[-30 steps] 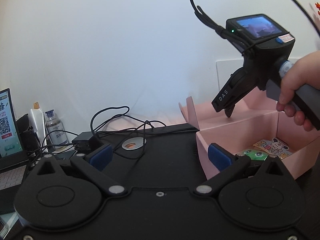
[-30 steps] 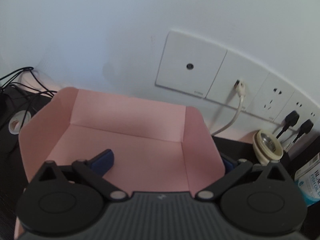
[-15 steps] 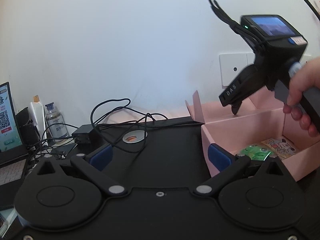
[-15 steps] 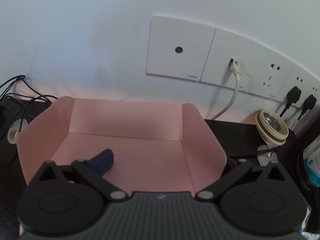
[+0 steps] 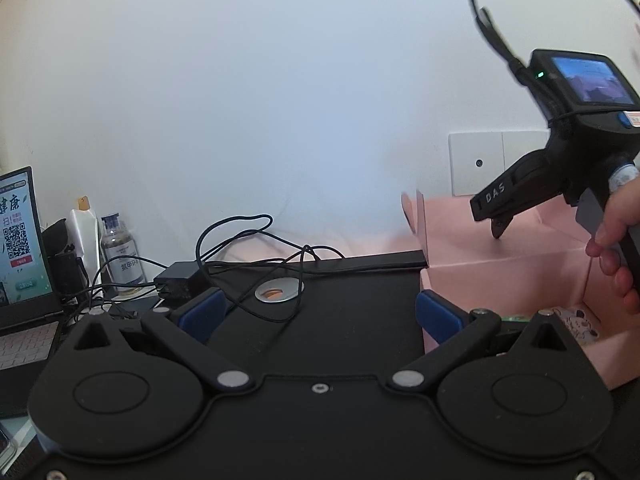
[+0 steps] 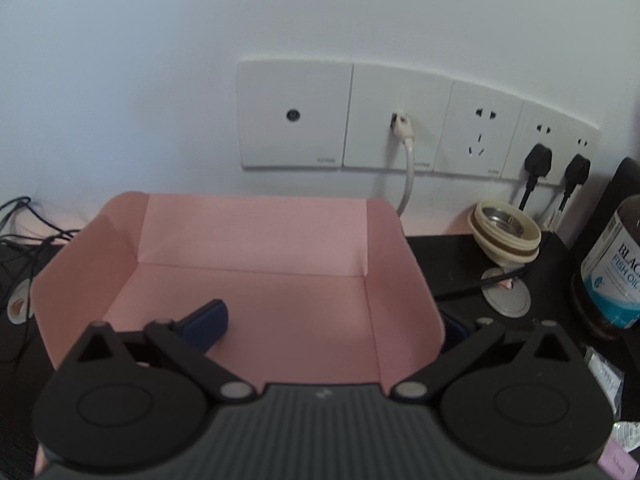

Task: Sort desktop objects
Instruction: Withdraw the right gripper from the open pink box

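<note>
Pink box (image 6: 256,240) sits on your desk (image 5: 352,320) against the wall; your right hand-held gripper (image 6: 332,328) hangs over it, spread wide and empty, and your left hand-held gripper (image 5: 320,312) likewise gapes, holding nothing.

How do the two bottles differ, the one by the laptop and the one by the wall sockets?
The clear bottle by the laptop is see-through with a blue cap and a white label; the brown fish oil bottle by the sockets is dark amber with a white and blue label. The clear one shows whole; the brown one is cut off at the frame edge. Both stand upright on the black desk.
</note>
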Available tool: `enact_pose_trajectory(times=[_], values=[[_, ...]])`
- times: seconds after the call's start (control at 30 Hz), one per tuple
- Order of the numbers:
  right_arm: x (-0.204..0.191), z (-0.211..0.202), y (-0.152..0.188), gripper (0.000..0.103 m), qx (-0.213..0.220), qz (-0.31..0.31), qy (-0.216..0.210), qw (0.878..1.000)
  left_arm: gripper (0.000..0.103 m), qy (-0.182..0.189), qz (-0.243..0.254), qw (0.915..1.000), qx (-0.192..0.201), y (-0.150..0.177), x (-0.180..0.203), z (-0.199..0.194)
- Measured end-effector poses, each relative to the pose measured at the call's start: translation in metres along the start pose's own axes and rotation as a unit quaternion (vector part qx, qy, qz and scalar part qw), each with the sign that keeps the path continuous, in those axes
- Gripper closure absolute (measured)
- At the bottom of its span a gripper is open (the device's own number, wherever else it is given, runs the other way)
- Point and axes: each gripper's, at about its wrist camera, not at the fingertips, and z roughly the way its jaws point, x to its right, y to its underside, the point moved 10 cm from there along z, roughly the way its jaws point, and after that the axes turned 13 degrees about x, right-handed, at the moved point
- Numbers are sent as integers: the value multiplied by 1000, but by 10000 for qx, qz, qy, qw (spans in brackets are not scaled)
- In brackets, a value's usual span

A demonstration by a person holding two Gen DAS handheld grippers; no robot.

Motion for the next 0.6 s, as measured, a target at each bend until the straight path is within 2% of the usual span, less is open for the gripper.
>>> enact_pose_trajectory(times=[0.17, 0.33, 0.6], values=[[8, -22, -12, 1, 418, 257, -240, 9985, 0, 21, -215, 9997, 100, -5, -6, -2], [25, -65, -15, 1, 845, 525, -715, 9925, 0, 117, -429, 9988, 182, -10, -8, -6], [88, -130, 19, 1, 1058, 833, -840, 9873, 0, 261, -397, 9987, 196, -9, 1, -10]])
